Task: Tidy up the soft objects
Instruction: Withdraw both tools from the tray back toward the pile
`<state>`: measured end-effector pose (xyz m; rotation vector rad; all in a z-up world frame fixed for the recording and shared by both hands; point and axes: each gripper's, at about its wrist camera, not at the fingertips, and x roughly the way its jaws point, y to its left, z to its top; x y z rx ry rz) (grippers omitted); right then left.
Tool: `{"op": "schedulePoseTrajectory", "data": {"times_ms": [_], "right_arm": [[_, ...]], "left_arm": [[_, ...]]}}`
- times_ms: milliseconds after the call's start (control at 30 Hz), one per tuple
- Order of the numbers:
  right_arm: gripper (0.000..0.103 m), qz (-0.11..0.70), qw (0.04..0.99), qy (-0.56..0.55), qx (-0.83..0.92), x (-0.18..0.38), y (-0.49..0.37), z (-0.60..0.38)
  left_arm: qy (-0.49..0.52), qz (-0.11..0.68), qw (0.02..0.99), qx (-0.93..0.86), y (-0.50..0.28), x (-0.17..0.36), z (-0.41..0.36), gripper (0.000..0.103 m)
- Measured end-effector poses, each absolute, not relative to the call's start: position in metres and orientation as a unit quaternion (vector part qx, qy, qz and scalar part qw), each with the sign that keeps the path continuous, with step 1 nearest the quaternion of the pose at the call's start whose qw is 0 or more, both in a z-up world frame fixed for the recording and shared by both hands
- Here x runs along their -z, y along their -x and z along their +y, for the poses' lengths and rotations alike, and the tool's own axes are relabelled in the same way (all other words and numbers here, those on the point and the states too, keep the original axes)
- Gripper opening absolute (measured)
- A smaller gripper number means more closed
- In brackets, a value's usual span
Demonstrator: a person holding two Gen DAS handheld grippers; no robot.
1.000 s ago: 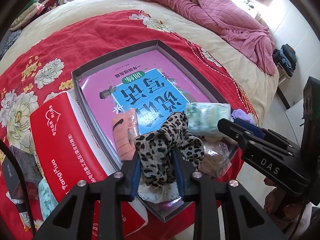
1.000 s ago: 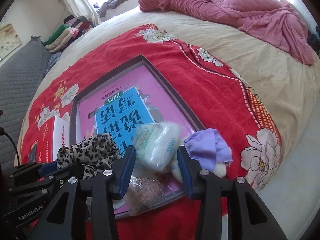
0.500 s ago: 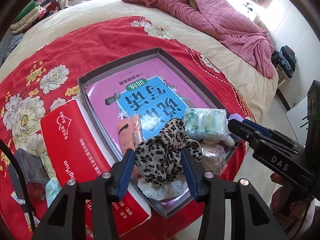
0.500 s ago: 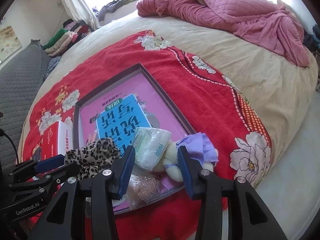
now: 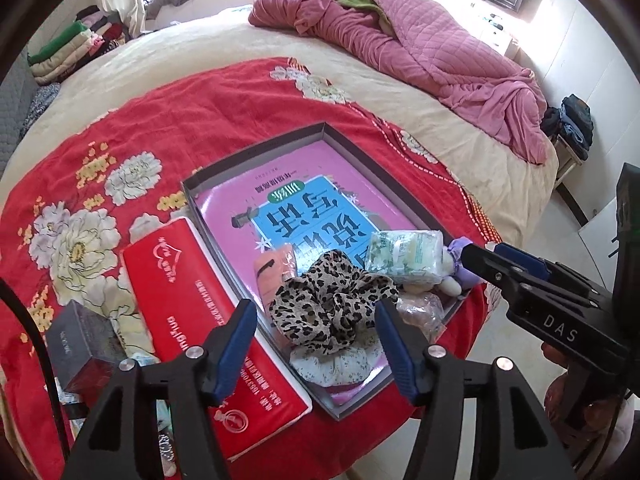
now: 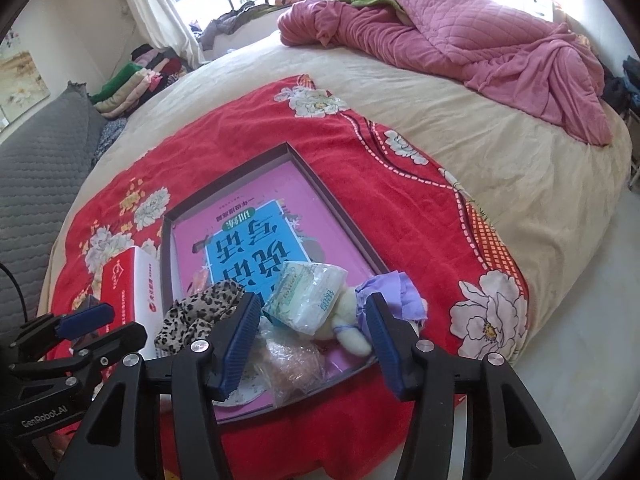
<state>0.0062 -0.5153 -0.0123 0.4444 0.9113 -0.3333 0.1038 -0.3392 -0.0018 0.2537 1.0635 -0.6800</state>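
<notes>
We see a shallow grey box point(image 5: 256, 148) lying on a red flowered blanket point(image 5: 160, 120) spread over the bed point(image 5: 480, 168). A pink and blue book point(image 5: 320, 208) covers the floor of the box.

The soft things sit together at the near end of the box. A leopard-print scrunchie point(image 5: 332, 304) rests on a pale flowered scrunchie point(image 5: 340, 364), with a peach-coloured cloth point(image 5: 276, 272) just beside it on the left. To the right lies a packet of tissues point(image 5: 404, 256), touching a small white plush toy point(image 6: 348, 320) with a lilac cloth point(image 6: 396, 292) that hangs over the box's right rim. A crinkled clear bag point(image 6: 292, 360) lies nearest the front wall.

Our left hand-held gripper point(image 5: 316, 332) hangs above the leopard-print scrunchie. Its jaws have just been opening, and they now stand apart on either side of the scrunchie without pressing it. Our right hand-held gripper point(image 6: 308, 328) hangs above the packet of tissues and the plush toy. Its jaws have also just been opening, and its blue pads are clear of both, so neither gripper holds anything.

Outside the box, just beside its left wall, lies a red and white pack of tissues point(image 5: 200, 312). A small dark box point(image 5: 88, 340) sits further left on the blanket. A crumpled pink quilt point(image 5: 420, 52) lies at the far side of the bed.
</notes>
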Motion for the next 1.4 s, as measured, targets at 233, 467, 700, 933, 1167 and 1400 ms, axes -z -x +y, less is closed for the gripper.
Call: {"op": "schedulePoseTrajectory", "data": {"times_ms": [233, 467, 700, 933, 1167, 1400], "right_arm": [[0.062, 0.423, 0.867, -0.209, 0.161, -0.003, 0.000, -0.505], [0.062, 0.410, 0.877, -0.193, 0.158, -0.025, 0.003, -0.488], [0.073, 0.394, 0.889, -0.176, 0.150, -0.047, 0.007, -0.467], [0.073, 0.386, 0.899, -0.160, 0.133, -0.064, 0.009, -0.441], [0.073, 0.374, 0.909, -0.143, 0.112, -0.081, 0.009, -0.408], [0.073, 0.363, 0.921, -0.118, 0.081, -0.099, 0.005, -0.367]], "left_arm": [[-0.113, 0.479, 0.812, 0.313, -0.096, -0.016, -0.322, 0.071], [-0.106, 0.468, 0.823, 0.305, -0.090, -0.031, -0.303, 0.083], [-0.098, 0.456, 0.833, 0.297, -0.081, -0.047, -0.281, 0.083], [-0.088, 0.446, 0.843, 0.287, -0.073, -0.059, -0.253, 0.083], [-0.075, 0.435, 0.856, 0.268, -0.066, -0.072, -0.214, 0.083], [-0.061, 0.426, 0.868, 0.247, -0.061, -0.083, -0.176, 0.083]]}}
